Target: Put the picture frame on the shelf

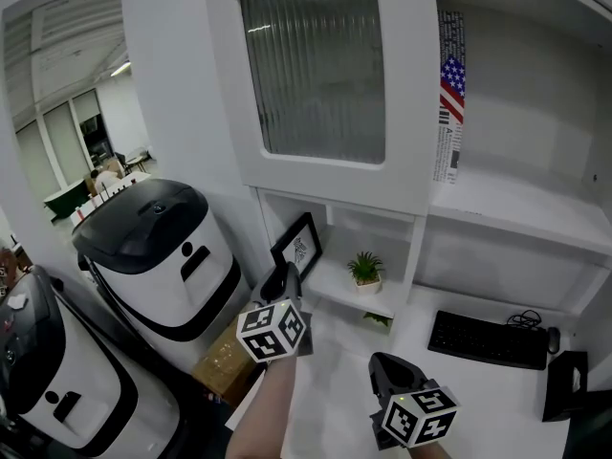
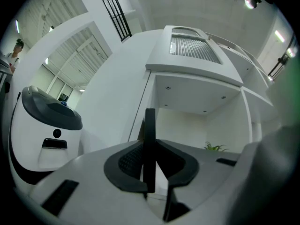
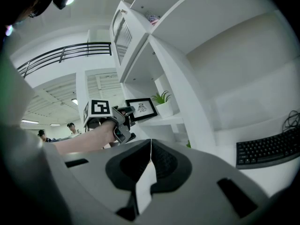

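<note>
White laminate is seen across the whole shelving unit (image 1: 421,223), which is set in a bright, open room. A desk top (image 1: 335,395) is spread below it, and a black keyboard (image 1: 488,339) is laid on that top at the right. Two white-and-black machines (image 1: 158,256) are parked on the floor at the left, with a cardboard box (image 1: 227,361) set beside them. A cabinet door (image 1: 320,65) with ribbed glass is hung above a low open shelf (image 1: 337,291). In that compartment a small potted plant (image 1: 365,269) is stood near the right-hand upright. The picture frame (image 1: 296,247) is held upright at the left end, near the plant but apart from it. The left gripper (image 1: 284,285) is reached forward on a bare forearm to the frame. Its jaws are clamped on the frame's black edge, which is seen edge-on between the pads. The right gripper (image 1: 390,371) is held low over the desk, away from the shelf, with its jaws pressed together on nothing.
</note>
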`<act>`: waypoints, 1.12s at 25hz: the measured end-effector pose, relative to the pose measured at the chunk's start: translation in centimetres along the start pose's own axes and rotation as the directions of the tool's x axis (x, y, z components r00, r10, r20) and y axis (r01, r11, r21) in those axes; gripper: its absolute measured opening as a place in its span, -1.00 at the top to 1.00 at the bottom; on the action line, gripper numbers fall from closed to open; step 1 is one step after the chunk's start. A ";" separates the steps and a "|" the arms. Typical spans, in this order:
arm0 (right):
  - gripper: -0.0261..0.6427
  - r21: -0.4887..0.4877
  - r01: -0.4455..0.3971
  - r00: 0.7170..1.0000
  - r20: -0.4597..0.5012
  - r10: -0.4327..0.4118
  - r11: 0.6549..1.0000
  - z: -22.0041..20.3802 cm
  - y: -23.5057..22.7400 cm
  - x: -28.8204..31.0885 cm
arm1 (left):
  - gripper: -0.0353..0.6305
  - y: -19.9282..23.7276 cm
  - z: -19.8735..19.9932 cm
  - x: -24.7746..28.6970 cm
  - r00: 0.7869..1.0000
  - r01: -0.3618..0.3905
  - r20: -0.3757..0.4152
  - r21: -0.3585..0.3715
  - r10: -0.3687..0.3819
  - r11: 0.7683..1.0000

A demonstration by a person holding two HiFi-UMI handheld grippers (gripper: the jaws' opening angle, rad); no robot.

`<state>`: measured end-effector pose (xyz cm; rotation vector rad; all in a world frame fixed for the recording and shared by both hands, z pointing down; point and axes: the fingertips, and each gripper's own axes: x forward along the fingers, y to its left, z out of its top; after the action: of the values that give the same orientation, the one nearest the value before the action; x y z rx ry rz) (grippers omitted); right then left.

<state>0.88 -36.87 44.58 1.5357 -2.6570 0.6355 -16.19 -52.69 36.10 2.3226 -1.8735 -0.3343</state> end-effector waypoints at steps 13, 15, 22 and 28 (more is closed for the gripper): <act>0.91 0.010 0.004 1.000 -0.010 -0.004 1.000 -0.2 -0.3 0.2 | 0.69 0.1 -1.0 1.1 0.999 0.013 -0.041 -0.037 -0.015 0.999; 0.91 0.011 0.004 1.000 -0.014 -0.004 1.000 -0.3 -0.3 0.3 | 0.69 0.3 -1.2 1.2 0.999 0.013 -0.050 -0.044 -0.015 0.999; 0.91 0.019 0.006 1.000 -0.020 -0.005 1.000 -0.4 -0.8 0.4 | 0.69 0.8 -1.7 1.6 0.997 0.000 -0.079 -0.045 -0.003 0.999; 0.91 0.021 -0.001 1.000 -0.029 0.001 1.000 -0.6 -0.8 0.7 | 0.69 0.7 -1.8 1.9 0.995 -0.006 -0.096 -0.019 0.004 1.000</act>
<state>1.10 -37.58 45.55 1.5184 -2.6386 0.6821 -15.98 -54.78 37.80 2.2781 -1.8231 -0.2341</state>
